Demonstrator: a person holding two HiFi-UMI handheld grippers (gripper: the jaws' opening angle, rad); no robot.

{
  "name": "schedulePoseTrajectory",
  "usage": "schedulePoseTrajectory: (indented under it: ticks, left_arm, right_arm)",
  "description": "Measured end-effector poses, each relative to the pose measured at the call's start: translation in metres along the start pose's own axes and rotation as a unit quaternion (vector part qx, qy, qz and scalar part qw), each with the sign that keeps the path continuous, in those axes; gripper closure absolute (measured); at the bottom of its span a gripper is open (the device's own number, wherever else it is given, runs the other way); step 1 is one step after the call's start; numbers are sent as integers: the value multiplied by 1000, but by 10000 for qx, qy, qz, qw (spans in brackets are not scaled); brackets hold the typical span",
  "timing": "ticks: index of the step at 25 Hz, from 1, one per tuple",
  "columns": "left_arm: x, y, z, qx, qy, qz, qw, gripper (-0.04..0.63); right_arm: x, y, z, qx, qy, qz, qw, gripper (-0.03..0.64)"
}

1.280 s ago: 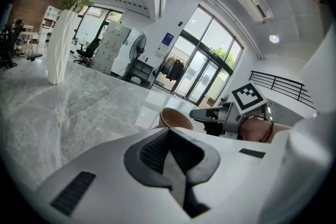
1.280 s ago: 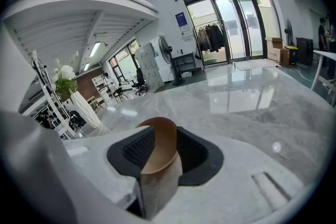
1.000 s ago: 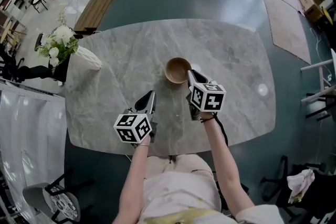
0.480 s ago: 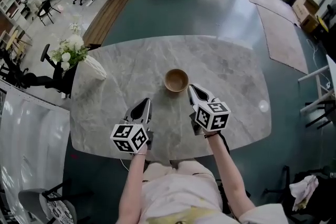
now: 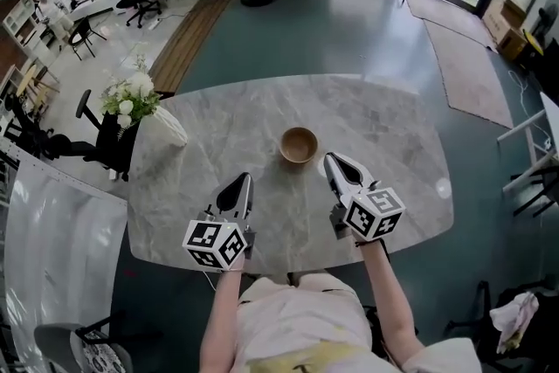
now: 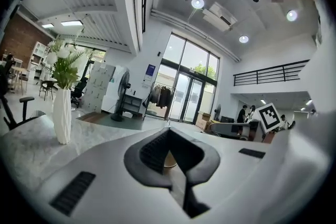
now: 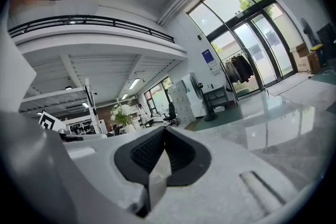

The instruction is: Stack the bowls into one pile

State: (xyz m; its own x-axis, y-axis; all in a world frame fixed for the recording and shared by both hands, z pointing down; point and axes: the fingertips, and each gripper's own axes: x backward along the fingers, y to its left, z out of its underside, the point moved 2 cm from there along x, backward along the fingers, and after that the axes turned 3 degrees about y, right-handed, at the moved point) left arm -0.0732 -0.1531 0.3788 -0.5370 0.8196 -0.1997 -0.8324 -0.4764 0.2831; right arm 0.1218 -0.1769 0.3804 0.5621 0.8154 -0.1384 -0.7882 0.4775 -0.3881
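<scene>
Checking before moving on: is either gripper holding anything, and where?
Nothing is held: the left gripper and the right gripper are shut and empty, both apart from the wooden bowl.

A dark teal floor [image 5: 358, 26] surrounds the grey marble bench [image 5: 393, 122], a white vase of flowers [image 5: 166, 126] stands at its left edge, and tall glass doors [image 6: 189, 94] rise beyond its far side.

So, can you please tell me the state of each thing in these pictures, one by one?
wooden bowl: upright on the table, open side up, nothing touching it
left gripper: shut, empty, apart from the wooden bowl
right gripper: shut, empty, apart from the wooden bowl
vase: standing upright on the table, flowers in it
</scene>
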Motion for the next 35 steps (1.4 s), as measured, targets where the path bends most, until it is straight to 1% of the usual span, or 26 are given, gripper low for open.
schedulePoseTrajectory:
  ticks: [5, 9, 13, 18, 26, 32, 35]
  left_arm:
    - [13, -4, -20, -216, -235, 48, 9995, 595]
    - [23, -3, -27, -344, -425, -77, 9985, 595]
    - [29, 1, -32, -437, -564, -210, 9972, 595]
    - [34, 3, -37, -516, -635, -338, 9961, 597]
    - [39, 7, -47, -628, -745, -428, 9943, 595]
    - [43, 9, -47, -651, -746, -478, 9939, 595]
    - [45, 5, -48, -746, -727, -472, 9934, 595]
  right_arm:
    - [9, 9, -18, 25, -297, -26, 9996, 611]
    - [20, 10, -27, 2, -519, -34, 9986, 611]
    - [26, 6, -31, 20, -652, 56, 9979, 611]
    - [33, 6, -34, 176, -684, 189, 9973, 611]
    - [41, 4, -38, 289, -736, 289, 9965, 611]
    - [45, 1, -39, 330, -718, 395, 9961, 611]
    - [48, 1, -42, 328, -732, 374, 9961, 611]
